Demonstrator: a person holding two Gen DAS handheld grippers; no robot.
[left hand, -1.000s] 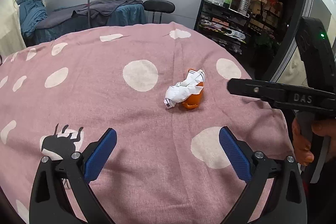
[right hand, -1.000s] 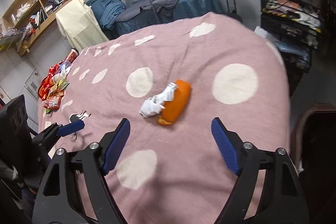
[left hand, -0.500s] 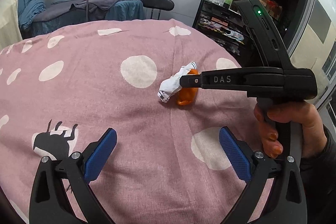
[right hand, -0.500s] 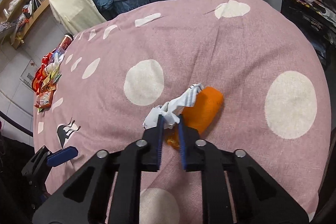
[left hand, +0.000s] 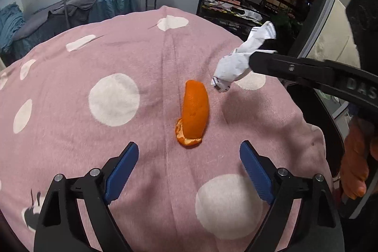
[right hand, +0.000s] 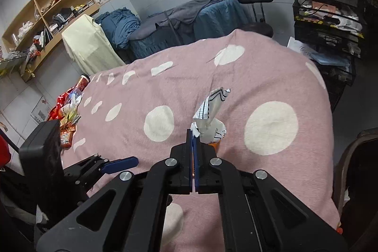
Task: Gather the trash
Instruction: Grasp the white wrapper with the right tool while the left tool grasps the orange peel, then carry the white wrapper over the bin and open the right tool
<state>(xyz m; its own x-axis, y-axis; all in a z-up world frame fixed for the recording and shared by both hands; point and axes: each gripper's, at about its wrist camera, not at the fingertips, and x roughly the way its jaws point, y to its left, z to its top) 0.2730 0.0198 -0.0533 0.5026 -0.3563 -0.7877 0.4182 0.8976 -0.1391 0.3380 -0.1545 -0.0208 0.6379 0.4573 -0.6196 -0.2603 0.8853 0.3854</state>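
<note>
Now right gripper (right hand: 193,134) clamped on crumpled wrapper (left hand: 238,58), lifted off orange peel (left hand: 195,110), left gripper (left hand: 189,164) fingers closing, nothing between

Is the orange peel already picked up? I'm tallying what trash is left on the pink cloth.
No: the orange peel lies on the pink cloth, ahead of the left claw, untouched by it.

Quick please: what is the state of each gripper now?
Left gripper: open, closing, nothing between its jaws.
Right gripper: shut on crumpled paper.
</note>
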